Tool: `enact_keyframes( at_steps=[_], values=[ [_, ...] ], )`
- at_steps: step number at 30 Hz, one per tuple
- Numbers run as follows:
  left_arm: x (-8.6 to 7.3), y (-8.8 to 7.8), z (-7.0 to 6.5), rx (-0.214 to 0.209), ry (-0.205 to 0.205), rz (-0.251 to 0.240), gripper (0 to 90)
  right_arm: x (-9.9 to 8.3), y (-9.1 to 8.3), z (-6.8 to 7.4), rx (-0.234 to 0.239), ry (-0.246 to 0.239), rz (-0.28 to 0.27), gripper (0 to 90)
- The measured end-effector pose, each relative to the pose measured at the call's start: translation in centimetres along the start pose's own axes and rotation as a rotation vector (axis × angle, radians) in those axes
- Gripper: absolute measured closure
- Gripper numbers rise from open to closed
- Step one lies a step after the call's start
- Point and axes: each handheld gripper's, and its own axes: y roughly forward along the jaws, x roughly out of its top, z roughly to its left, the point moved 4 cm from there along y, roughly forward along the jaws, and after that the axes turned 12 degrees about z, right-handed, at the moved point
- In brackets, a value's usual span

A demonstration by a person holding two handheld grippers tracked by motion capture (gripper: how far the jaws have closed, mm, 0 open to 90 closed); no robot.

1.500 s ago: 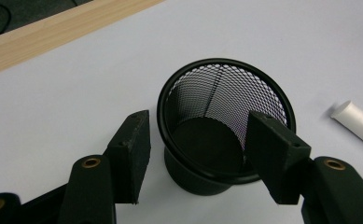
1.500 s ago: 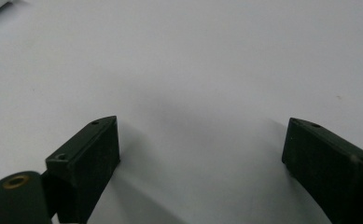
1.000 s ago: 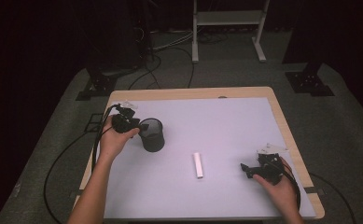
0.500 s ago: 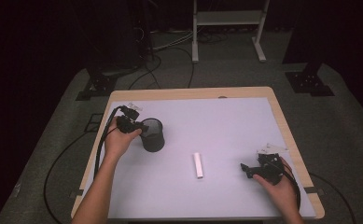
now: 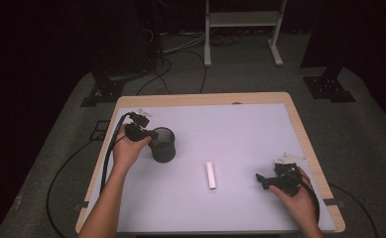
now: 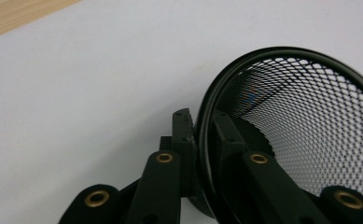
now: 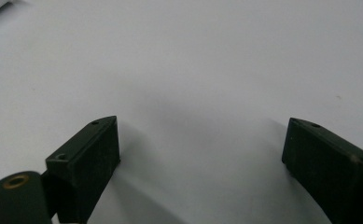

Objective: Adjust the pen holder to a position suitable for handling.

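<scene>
High view, reading from the left: I am holding my left gripper [image 5: 150, 134] on the near-left rim of the mesh cup [image 5: 162, 145], which is standing on the left part of the table [image 5: 240, 119], well inside the wooden edge. Left gripper view is confirming the hold: one jaw is sitting outside the cup [image 6: 305, 126] wall, the other inside, with the rim wire pinched between them. The cup is appearing upright from above; I cannot tell whether its base is lifting off the surface.

Moving right, a white stick [image 5: 211, 174] is lying flat near the table's centre, well apart from the cup and from both grippers.

Farther right, I am resting my right gripper [image 5: 263, 181] low over the table near the right edge, pointing towards the stick. Right gripper view is showing its jaws spread wide with bare table between them; a white corner at the top left may be the stick, but I cannot tell.

Step in hand, as I judge it: steadying the cup while preparing to fetch the stick. The next move is calling for advancing the right gripper to the stick, straddling its narrow width, closing on it, then carrying it to the cup mouth.
</scene>
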Motion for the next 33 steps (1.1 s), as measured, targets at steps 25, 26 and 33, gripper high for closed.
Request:
enact_keyframes(
  at_steps=[25,26,33],
  values=[
    [-1.1,-2.5,-3.9,-0.052,0.068,0.007,82.7,0.0,0.0,0.0,-0.001,-0.002,0.001,10.2],
    [-1.2,-2.5,-4.0,-0.054,0.076,0.006,82.7,0.0,0.0,0.0,-0.001,-0.001,0.000,10.2],
    [-1.9,-2.5,-5.4,-0.075,0.102,0.019,82.7,0.0,0.0,0.0,-0.001,0.000,0.000,10.2]
  ],
)
